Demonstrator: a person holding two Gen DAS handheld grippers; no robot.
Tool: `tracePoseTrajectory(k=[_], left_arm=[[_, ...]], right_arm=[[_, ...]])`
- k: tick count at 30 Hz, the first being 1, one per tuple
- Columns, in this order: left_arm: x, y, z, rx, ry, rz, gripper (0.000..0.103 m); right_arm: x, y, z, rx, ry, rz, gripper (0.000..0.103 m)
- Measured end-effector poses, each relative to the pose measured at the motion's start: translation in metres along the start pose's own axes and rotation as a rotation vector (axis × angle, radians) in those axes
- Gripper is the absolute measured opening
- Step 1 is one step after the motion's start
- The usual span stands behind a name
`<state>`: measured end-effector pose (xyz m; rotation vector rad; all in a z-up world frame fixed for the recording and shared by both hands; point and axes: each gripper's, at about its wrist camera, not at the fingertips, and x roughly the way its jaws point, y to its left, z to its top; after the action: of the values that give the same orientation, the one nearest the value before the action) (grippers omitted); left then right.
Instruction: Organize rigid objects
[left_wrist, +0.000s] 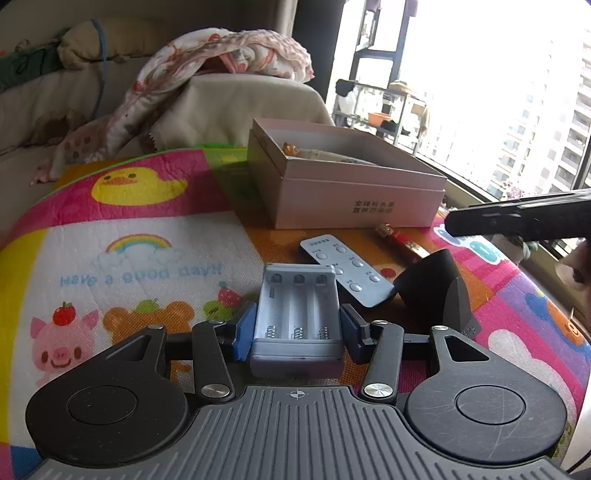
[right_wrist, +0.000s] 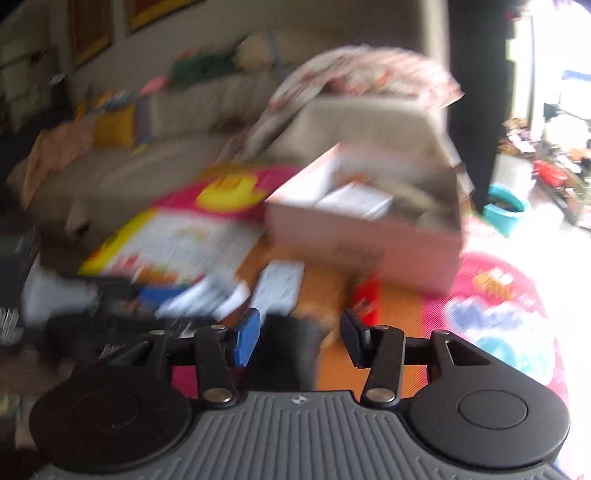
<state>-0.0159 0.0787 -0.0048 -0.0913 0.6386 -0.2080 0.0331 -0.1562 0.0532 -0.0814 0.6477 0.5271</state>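
- Left gripper (left_wrist: 297, 328): fingers clamped on both long sides of the grey battery holder (left_wrist: 298, 317), held open side up w/ springs toward the camera. My guess: gripped that way so it can go level into the box.
- Box (left_wrist: 354, 192): pink-white, open top, beyond the holder on the cartoon mat (left_wrist: 140, 236). Already some stuff inside; looks like the drop-off spot for the sorting.
- Between holder and box: 1 grey remote (left_wrist: 345, 273) lying flat, buttons up; 1 red lighter (left_wrist: 400, 243) just right of it, near the box front.
- 1 black cone-ish thing (left_wrist: 432, 288) right of the remote, touching its near end; can't tell what it is.
- Holder: 3 slots, 3 springs, no batteries.
- Right gripper (right_wrist: 299, 336): fingers apart, nothing btwn them. View badly blurred, so little else readable; box up ahead of it.
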Motion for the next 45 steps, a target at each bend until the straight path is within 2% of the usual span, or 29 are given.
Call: tracePoseTrajectory(k=[2, 4, 8, 11, 12, 14, 21, 25, 28, 30, 35, 38, 42, 45], left_arm=[[0.0, 0.0, 0.0, 0.001, 0.0, 0.0, 0.053], [0.0, 0.0, 0.0, 0.0, 0.0, 0.0, 0.053], [0.0, 0.0, 0.0, 0.001, 0.0, 0.0, 0.053], [0.0, 0.0, 0.0, 0.005, 0.002, 0.003, 0.053], [0.0, -0.001, 0.0, 0.008, 0.003, 0.006, 0.053], [0.001, -0.002, 0.0, 0.016, 0.006, 0.012, 0.053], [0.002, -0.01, 0.001, 0.05, 0.016, 0.036, 0.053], [-0.001, -0.011, 0.001, 0.057, 0.006, 0.037, 0.053], [-0.011, -0.013, 0.002, 0.067, -0.038, 0.034, 0.053], [-0.02, -0.016, 0.007, 0.081, -0.062, 0.007, 0.053], [-0.048, -0.033, 0.035, 0.141, -0.146, -0.085, 0.053], [-0.047, -0.041, 0.064, 0.181, -0.172, -0.107, 0.053], [-0.01, -0.035, 0.113, 0.119, -0.154, -0.145, 0.053], [0.03, -0.026, 0.145, 0.035, -0.136, -0.124, 0.053]], right_arm=[[0.017, -0.014, 0.005, 0.027, 0.003, -0.075, 0.048], [0.039, -0.028, 0.009, 0.073, 0.039, -0.112, 0.047], [0.072, -0.043, 0.009, 0.169, 0.108, -0.041, 0.045], [0.08, -0.028, 0.006, 0.107, 0.108, -0.05, 0.043], [0.08, -0.021, 0.005, 0.067, 0.112, -0.055, 0.034], [0.076, -0.014, 0.003, 0.014, 0.126, -0.062, 0.022], [0.027, -0.025, -0.021, -0.013, 0.142, -0.151, 0.022], [-0.009, -0.032, -0.033, -0.001, 0.124, -0.146, 0.022], [-0.031, -0.031, -0.036, 0.001, 0.096, -0.144, 0.022], [-0.044, -0.031, -0.035, -0.004, 0.064, -0.141, 0.022], [-0.062, -0.029, -0.024, -0.013, 0.008, -0.118, 0.022], [-0.061, -0.028, -0.009, -0.013, -0.027, -0.092, 0.022], [-0.04, -0.028, 0.026, -0.021, -0.094, -0.098, 0.022], [-0.006, -0.033, 0.061, -0.001, -0.116, -0.12, 0.022]])
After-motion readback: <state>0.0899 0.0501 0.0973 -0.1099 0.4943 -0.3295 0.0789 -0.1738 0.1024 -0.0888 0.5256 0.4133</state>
